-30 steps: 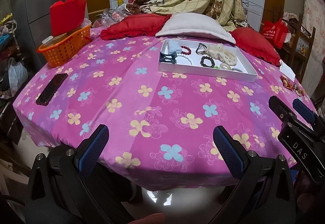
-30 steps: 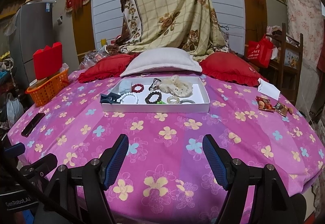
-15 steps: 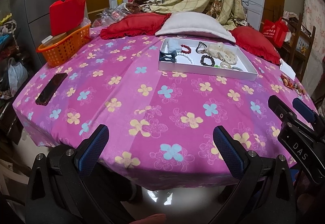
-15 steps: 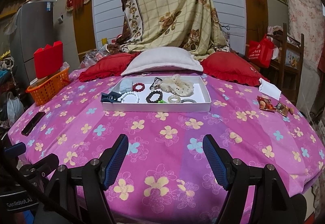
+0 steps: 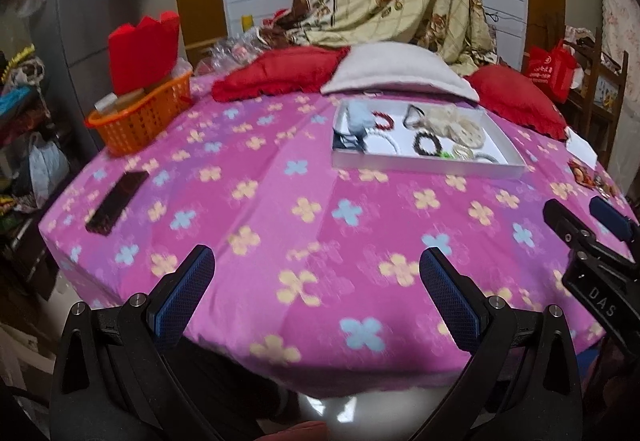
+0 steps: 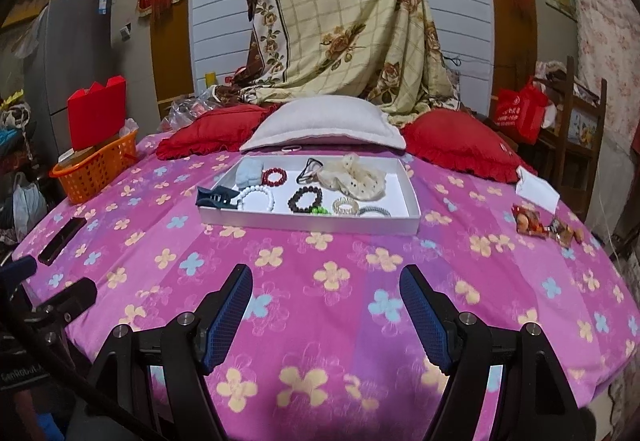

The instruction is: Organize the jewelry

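I take the shallow white cardboard tray (image 6: pixel 412 219) as my landmark on the desk with its pink flowered cloth (image 6: pixel 320 281). Well to its left sit an orange plastic basket (image 6: pixel 96 171) and a flat black phone-like slab (image 6: pixel 62 235). My left tongs (image 5: pixel 316 277) hang over the near edge, well short of the tray, blue pads wide apart with nothing between them.

Across the tray from left to right: a dark blue claw hair clip (image 6: pixel 216 197) perched over the left rim, a pale blue folded cloth piece (image 6: pixel 248 171), a white bead bracelet (image 6: pixel 258 199), a dark red bead bracelet (image 6: pixel 275 176), a black bead bracelet (image 6: pixel 306 199), a cream dotted fabric scrunchie (image 6: pixel 354 179) and a clear coiled hair tie (image 6: pixel 346 205). My right tongs (image 6: pixel 326 305) sit short of the tray too, spread and empty.

The risks I see: the pieces lie close together, so a wide grab could snag two. The clip on the rim could tip out onto the cloth if nudged. The light tray may slide on the loose fabric if I push its wall. Right of the tray, snack wrappers (image 6: pixel 536 225) lie clear.
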Demonstrator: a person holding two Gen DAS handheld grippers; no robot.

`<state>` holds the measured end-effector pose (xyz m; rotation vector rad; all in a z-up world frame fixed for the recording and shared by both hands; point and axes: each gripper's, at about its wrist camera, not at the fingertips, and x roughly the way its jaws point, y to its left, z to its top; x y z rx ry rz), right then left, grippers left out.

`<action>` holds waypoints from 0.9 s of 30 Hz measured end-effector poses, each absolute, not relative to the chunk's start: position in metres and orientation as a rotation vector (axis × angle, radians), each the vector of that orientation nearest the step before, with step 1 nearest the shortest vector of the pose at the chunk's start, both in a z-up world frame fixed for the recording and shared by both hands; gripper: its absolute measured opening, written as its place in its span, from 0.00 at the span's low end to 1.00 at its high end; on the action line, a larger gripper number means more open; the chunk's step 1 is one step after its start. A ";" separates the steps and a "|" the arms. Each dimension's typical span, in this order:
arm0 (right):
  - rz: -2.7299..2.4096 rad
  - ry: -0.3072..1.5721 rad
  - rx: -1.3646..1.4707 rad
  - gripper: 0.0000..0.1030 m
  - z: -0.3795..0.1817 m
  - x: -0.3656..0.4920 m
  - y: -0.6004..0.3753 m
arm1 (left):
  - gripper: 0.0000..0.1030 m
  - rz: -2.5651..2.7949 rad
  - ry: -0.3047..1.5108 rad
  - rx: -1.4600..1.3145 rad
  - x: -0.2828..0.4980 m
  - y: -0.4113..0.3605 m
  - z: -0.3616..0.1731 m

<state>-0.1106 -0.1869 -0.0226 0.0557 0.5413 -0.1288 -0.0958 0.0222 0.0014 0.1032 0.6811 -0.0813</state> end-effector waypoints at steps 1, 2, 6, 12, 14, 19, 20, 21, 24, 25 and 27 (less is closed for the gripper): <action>-0.126 0.540 0.051 0.72 -0.023 -0.108 -0.187 | 1.00 -0.078 0.677 0.108 -0.092 0.023 0.002; -0.122 0.541 0.049 0.72 -0.022 -0.103 -0.188 | 1.00 -0.078 0.678 0.109 -0.089 0.023 0.001; -0.108 0.549 0.043 0.72 -0.021 -0.090 -0.188 | 1.00 -0.081 0.699 0.111 -0.080 0.020 -0.001; -0.081 0.558 0.026 0.73 -0.024 -0.083 -0.185 | 1.00 -0.078 0.711 0.115 -0.074 0.016 -0.002; -0.079 0.558 0.021 0.73 -0.024 -0.082 -0.185 | 1.00 -0.082 0.712 0.110 -0.072 0.015 -0.001; -0.074 0.565 0.021 0.73 -0.026 -0.080 -0.187 | 1.00 -0.102 0.715 0.094 -0.065 0.011 0.002; -0.075 0.568 0.021 0.73 -0.026 -0.079 -0.188 | 1.00 -0.105 0.720 0.087 -0.063 0.010 0.002; -0.077 0.570 0.023 0.73 -0.027 -0.078 -0.189 | 1.00 -0.108 0.724 0.084 -0.062 0.009 0.002; -0.080 0.583 0.035 0.73 -0.029 -0.073 -0.195 | 1.00 -0.108 0.728 0.087 -0.057 0.006 0.001; -0.080 0.590 0.039 0.73 -0.030 -0.071 -0.196 | 1.00 -0.105 0.732 0.094 -0.056 0.004 0.000; -0.074 0.611 0.046 0.73 -0.035 -0.067 -0.198 | 1.00 -0.113 0.749 0.098 -0.051 0.002 -0.002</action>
